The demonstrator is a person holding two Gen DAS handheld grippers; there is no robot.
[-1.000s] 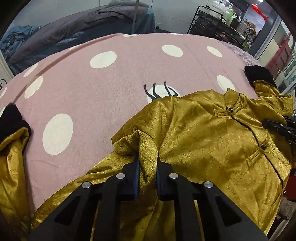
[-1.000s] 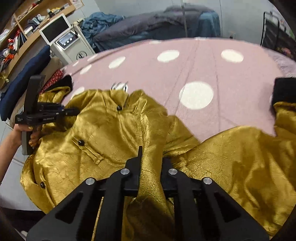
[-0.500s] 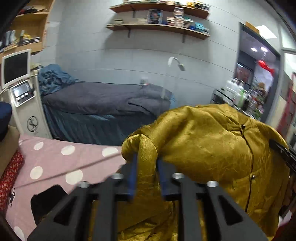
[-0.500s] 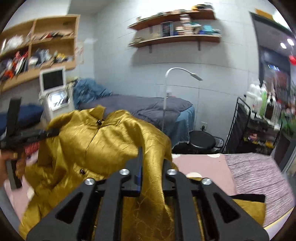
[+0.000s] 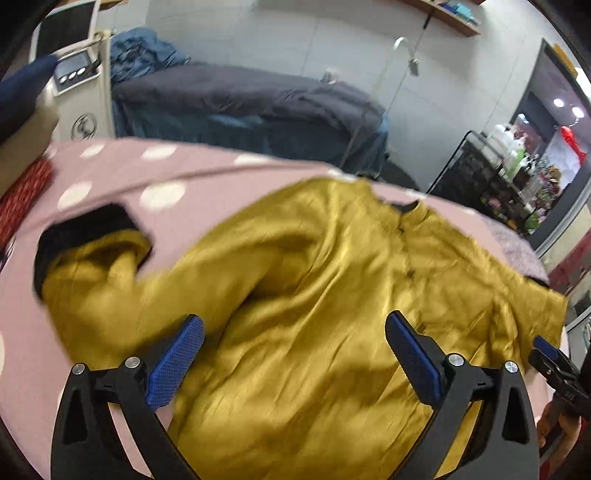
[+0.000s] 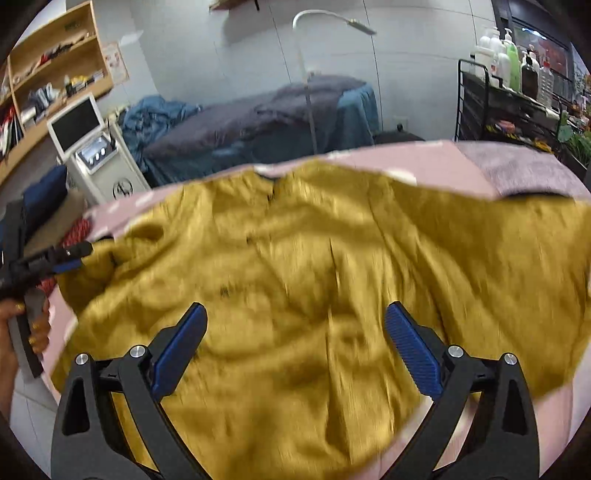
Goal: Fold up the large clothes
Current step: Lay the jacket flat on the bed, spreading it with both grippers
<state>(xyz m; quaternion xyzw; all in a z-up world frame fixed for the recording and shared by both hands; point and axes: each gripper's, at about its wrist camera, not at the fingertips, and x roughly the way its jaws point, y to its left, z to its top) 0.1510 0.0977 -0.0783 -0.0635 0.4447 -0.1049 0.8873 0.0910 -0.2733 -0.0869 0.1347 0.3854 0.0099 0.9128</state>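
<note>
Your left hand-held gripper [image 5: 293,338] stands wide open with nothing between its blue pads [image 5: 173,363]; the fingers hang over the lower body of the gold jacket [image 5: 314,295]. Your right hand-held gripper [image 6: 293,332] is spread just as wide and grips nothing, its blue pads [image 6: 412,352] poised above the jacket's front.

The jacket lies face up and spread on the pink polka-dot blanket [image 5: 122,177], collar toward the far edge, with a line of dark buttons [image 5: 409,273] running down the front. From your left wrist view, one sleeve bends outward on the left and ends in a black cuff [image 5: 85,229] resting on the blanket. From your right wrist view, the other sleeve reaches to the right, with a dark edge [image 6: 535,195] at its far side. The cloth is blurred in both views, so the finer creases are hard to read.

In the right wrist view your left hand [image 6: 26,328] shows at the left edge, holding its tool beside the jacket's side.

Beyond the blanket stand a bed with dark grey bedding [image 6: 258,114], a white machine with a screen [image 6: 92,147], a floor lamp [image 6: 332,22], a black wire rack with bottles [image 6: 509,66], and wooden shelves [image 6: 55,66].
</note>
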